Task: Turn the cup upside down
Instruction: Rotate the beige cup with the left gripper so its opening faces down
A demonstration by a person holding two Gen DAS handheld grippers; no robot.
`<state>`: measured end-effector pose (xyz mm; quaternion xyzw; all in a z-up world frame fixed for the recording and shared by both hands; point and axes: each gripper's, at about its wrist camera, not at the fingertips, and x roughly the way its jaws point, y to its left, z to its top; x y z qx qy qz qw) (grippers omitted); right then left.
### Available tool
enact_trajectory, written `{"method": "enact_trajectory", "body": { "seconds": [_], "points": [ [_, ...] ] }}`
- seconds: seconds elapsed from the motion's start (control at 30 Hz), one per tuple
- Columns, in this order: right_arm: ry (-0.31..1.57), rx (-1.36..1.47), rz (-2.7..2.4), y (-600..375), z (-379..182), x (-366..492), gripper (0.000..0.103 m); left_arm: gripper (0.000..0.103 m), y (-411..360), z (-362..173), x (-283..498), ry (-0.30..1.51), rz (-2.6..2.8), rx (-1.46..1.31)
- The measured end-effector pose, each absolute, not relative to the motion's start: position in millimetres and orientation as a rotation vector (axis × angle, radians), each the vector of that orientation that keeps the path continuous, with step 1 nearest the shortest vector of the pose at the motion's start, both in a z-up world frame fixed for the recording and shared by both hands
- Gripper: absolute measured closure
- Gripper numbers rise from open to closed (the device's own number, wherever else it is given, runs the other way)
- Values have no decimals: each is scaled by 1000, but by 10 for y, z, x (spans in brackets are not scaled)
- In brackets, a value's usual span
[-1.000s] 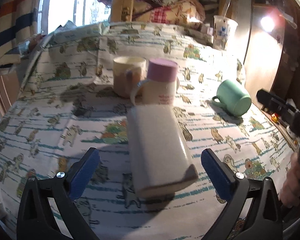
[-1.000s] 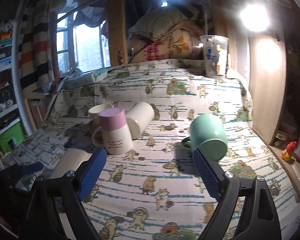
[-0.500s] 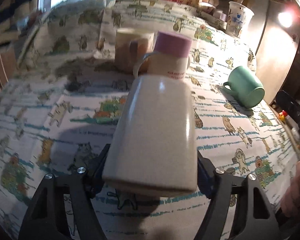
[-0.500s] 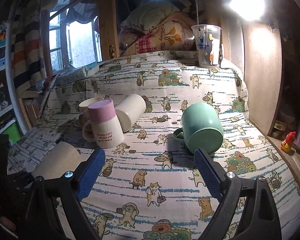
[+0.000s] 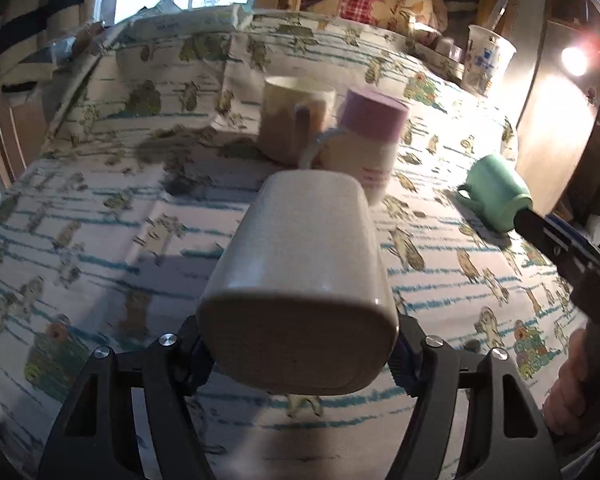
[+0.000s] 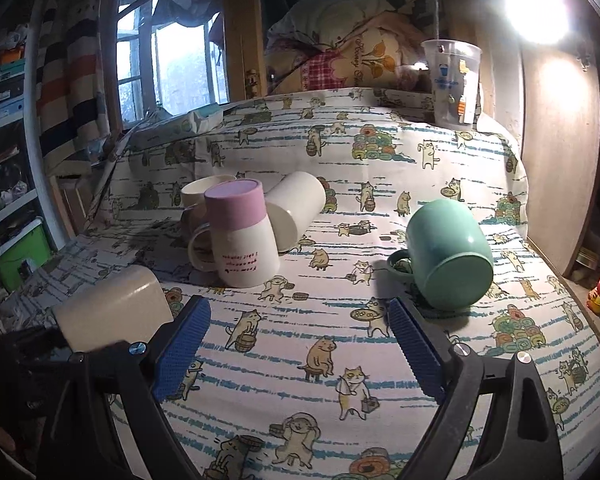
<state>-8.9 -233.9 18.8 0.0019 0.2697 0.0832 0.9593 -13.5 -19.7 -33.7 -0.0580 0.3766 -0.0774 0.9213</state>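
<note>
Cat-print cloth (image 5: 100, 240); left gripper (image 5: 298, 354) clamps cream cup (image 5: 304, 272) horizontal, base toward camera.

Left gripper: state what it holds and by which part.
The left gripper is shut on the beige cup, clamping its sides near the closed base end. The right gripper holds nothing.

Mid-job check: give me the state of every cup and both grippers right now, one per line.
Beige cup: on its side, lifted, clamped.
Left gripper: shut on beige cup.
Right gripper: open, holding nothing.
Pink-banded mug: upside down on cloth.
White cup: lying on its side.
Green mug: tipped over.
Cream mug: upright.
Clear plastic cup: upright.
</note>
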Motion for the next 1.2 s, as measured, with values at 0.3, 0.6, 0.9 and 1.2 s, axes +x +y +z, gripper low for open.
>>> {"method": "enact_trajectory", "body": {
  "seconds": [0.3,0.6,0.9,1.2],
  "points": [
    [549,-23,182,-2207,240,24,11,36,-99,-199,30,743,-179,-92],
    [571,-31,199,-2118,229,162,25,36,-25,-61,430,753,-149,-59],
    [593,-11,198,-2161,149,199,28,36,144,4,660,764,-89,-34],
    [578,-31,190,-2149,173,170,28,36,165,-33,737,795,-83,-25]
  ]
}}
